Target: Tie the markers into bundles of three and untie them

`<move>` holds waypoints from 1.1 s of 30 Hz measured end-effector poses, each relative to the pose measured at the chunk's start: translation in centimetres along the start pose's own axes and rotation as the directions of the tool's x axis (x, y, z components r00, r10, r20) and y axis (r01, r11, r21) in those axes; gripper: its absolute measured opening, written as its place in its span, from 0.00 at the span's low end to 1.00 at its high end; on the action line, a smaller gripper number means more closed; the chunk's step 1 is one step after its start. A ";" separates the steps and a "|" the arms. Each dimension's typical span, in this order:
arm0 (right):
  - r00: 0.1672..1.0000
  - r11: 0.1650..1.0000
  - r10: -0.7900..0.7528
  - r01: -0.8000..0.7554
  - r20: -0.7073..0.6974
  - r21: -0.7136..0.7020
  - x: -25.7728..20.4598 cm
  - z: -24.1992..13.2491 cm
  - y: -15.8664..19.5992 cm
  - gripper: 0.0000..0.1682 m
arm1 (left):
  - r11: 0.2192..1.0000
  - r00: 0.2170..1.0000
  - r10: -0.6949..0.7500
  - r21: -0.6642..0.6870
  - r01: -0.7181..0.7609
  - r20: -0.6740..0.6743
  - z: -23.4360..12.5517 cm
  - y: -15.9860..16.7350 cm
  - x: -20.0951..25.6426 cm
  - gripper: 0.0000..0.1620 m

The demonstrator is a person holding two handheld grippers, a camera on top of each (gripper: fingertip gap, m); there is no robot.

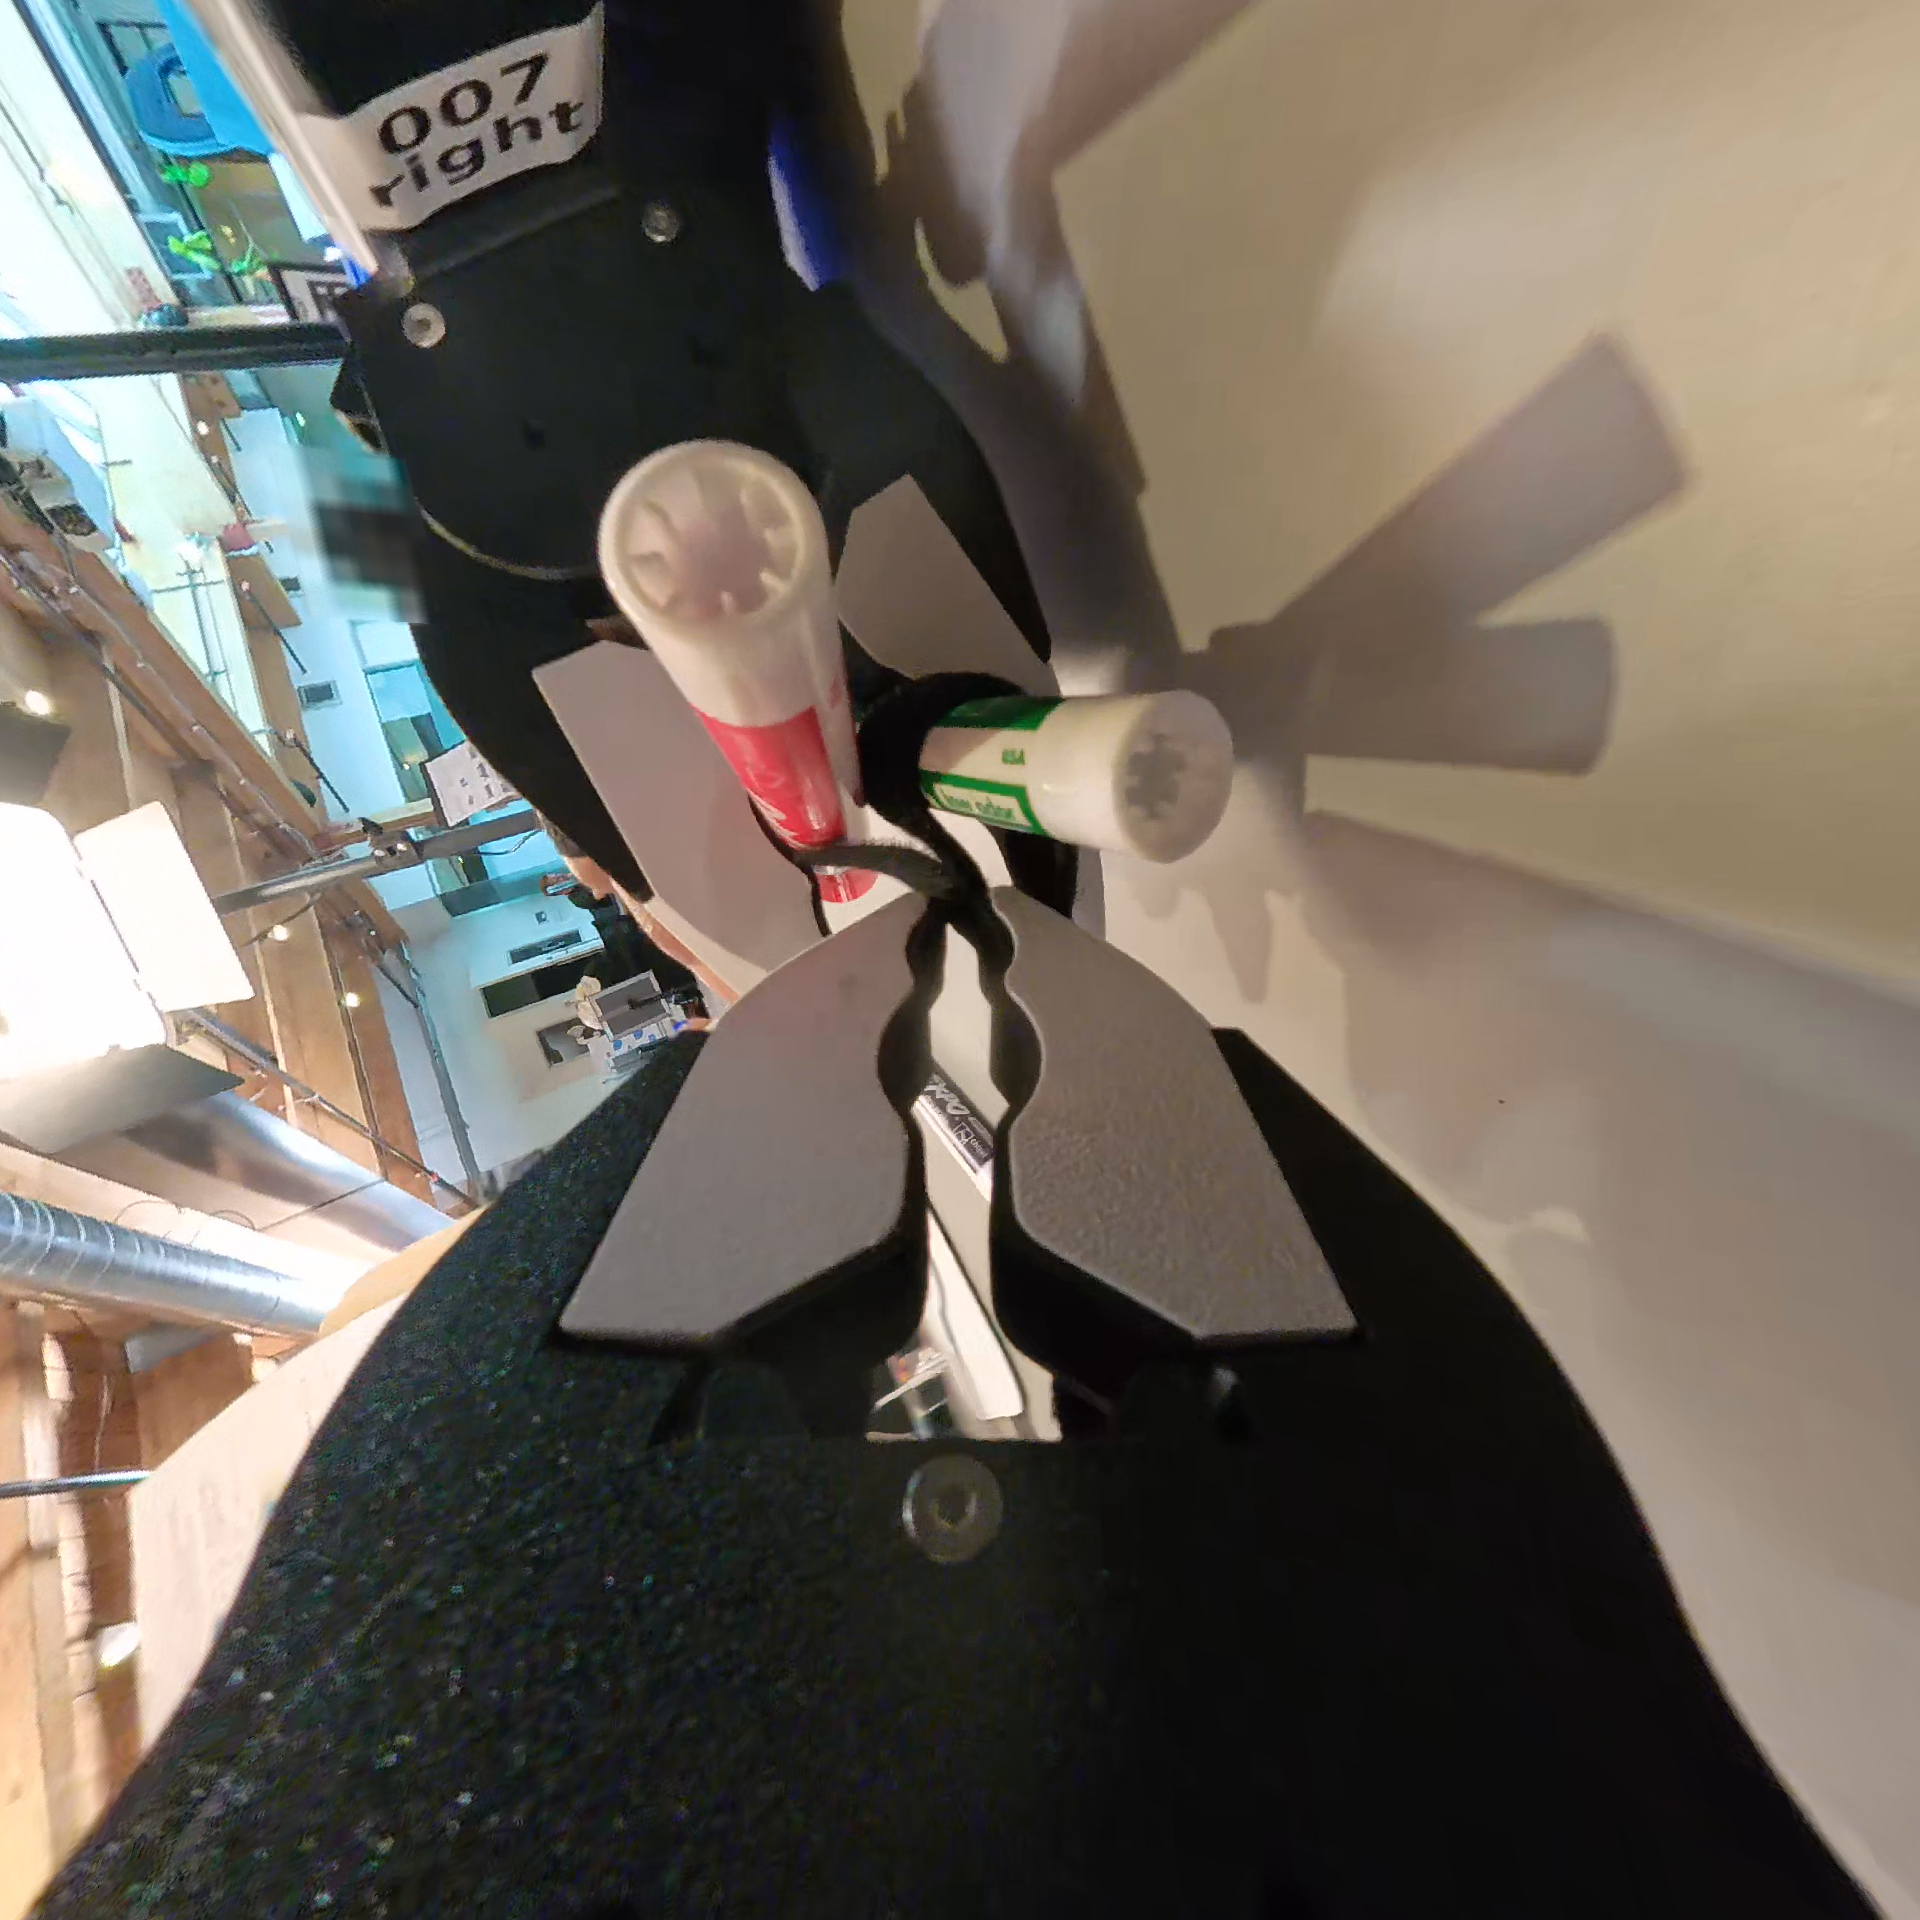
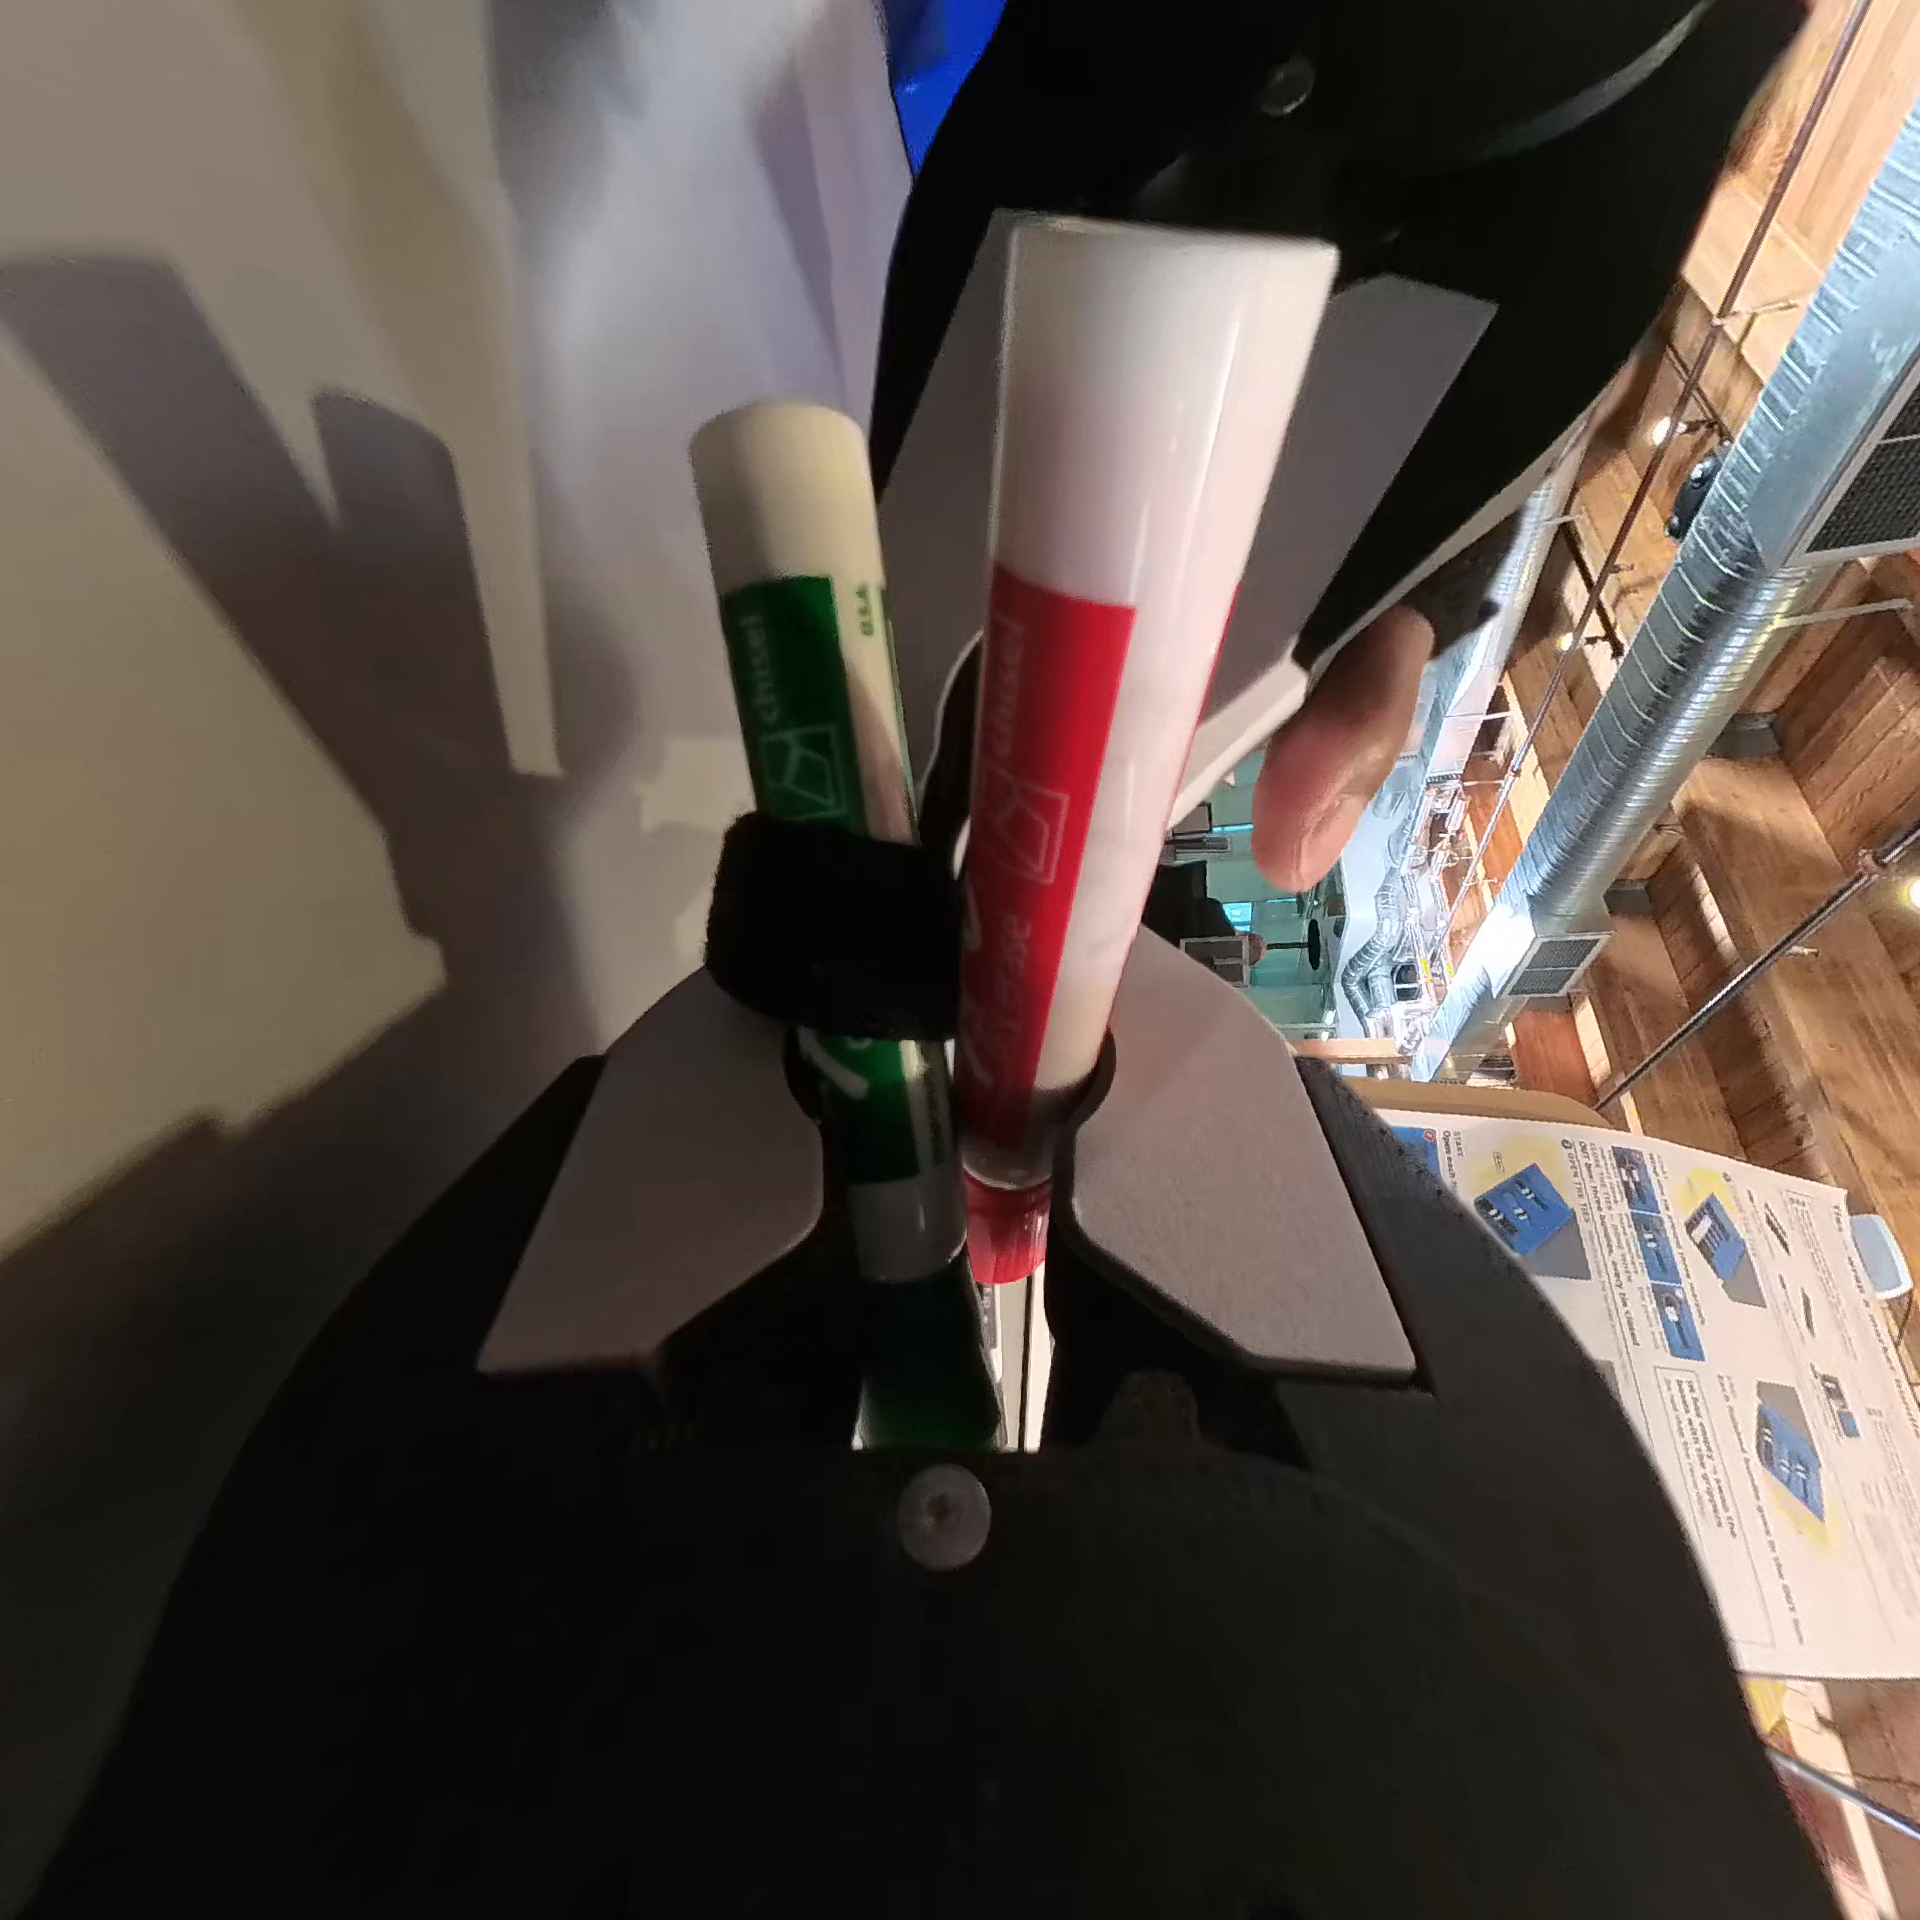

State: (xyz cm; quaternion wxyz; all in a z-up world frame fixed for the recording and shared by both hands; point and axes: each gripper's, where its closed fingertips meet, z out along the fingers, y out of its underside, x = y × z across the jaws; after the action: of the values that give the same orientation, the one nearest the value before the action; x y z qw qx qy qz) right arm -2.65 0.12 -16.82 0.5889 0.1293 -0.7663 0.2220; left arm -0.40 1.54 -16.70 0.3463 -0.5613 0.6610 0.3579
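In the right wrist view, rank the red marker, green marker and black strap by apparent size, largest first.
1. red marker, though it looks nearer the lens, which may inflate it
2. green marker
3. black strap, wrapped around the green marker

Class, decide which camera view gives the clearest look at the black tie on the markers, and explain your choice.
The right wrist view: the black tie sits as a broad band around the green marker, beside the red marker. The left wrist view shows the loop mostly edge-on, with its thin tail pinched at the left gripper tips.
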 end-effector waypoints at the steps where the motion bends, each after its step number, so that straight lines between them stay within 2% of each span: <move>1: 1.000 1.000 0.006 -0.006 -0.001 0.001 0.1 0.0 0.1 0.24 | 0.999 0.999 -0.035 0.014 0.035 0.006 0.0 0.0 -0.1 0.04; 5: 1.000 1.000 0.027 -0.027 0.001 0.008 0.2 0.0 0.1 0.24 | 0.993 0.995 -0.102 0.055 0.101 0.021 -0.5 0.0 -0.5 0.10; 9: 0.999 0.999 0.040 -0.040 0.005 0.012 0.2 0.0 0.2 0.24 | 0.992 0.993 -0.113 0.063 0.111 0.026 -0.5 -0.1 -0.6 0.11; 15: 0.999 0.999 0.043 -0.044 0.027 0.016 -0.1 0.3 0.1 0.24 | 0.999 1.000 -0.028 0.045 0.027 0.012 -0.1 -0.6 0.1 0.03; 24: 0.998 0.997 0.064 -0.065 0.023 0.039 0.1 0.4 -0.1 0.24 | 0.991 0.997 -0.078 0.114 0.075 0.019 -0.5 -1.0 -0.1 0.02; 28: 0.995 0.994 0.104 -0.104 0.006 0.033 0.7 0.4 0.4 0.24 | 0.976 0.981 -0.187 0.123 0.179 0.057 -0.7 -0.5 -1.0 0.04; 33: 0.994 0.994 0.110 -0.110 0.006 0.025 0.7 0.6 0.7 0.24 | 0.961 0.968 -0.246 0.141 0.236 0.056 -0.9 -0.2 -1.1 0.12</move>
State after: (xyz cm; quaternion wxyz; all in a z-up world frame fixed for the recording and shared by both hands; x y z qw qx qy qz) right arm -3.63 0.47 -16.43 0.5723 0.0948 -0.7708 0.2634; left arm -0.14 1.31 -15.28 0.4482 -0.5996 0.5970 0.2884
